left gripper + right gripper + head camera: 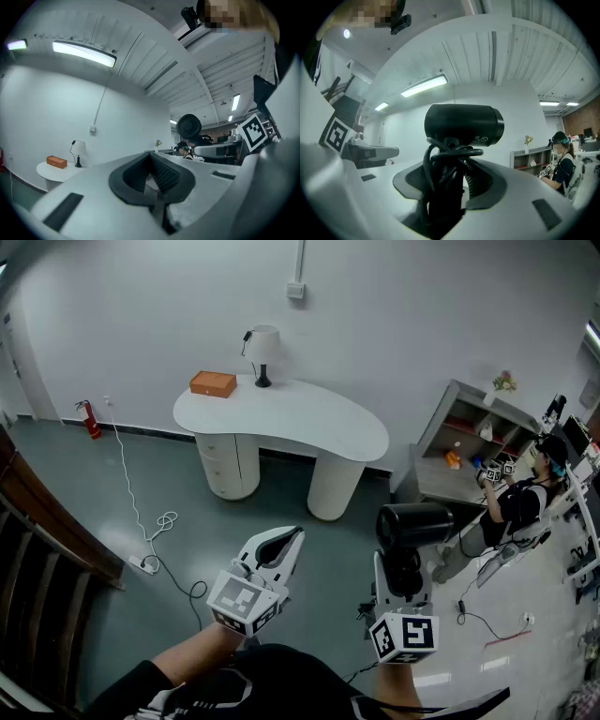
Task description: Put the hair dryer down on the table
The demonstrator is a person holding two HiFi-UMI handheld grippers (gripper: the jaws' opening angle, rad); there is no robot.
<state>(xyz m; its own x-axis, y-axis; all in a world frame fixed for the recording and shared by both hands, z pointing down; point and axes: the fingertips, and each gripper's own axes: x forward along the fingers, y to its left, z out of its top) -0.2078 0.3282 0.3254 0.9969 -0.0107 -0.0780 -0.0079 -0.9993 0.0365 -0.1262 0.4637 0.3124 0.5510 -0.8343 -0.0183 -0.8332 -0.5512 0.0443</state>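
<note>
A black hair dryer (412,523) stands upright in my right gripper (401,570), low in the head view to the right of centre. The jaws are shut on its handle, which has its cord wound around it. In the right gripper view the hair dryer (464,124) has its barrel lying across above the right gripper (450,190). My left gripper (279,547) is held beside it to the left, shut, with nothing between the pads (161,176). The white curved table (309,423) stands well ahead across the floor, far from both grippers.
On the table stand a small lamp (263,352) and an orange box (213,383). A grey shelf unit (459,442) and a seated person (520,498) are at the right. A power strip with a white cable (145,563) lies on the floor at the left, near a wooden railing (37,521).
</note>
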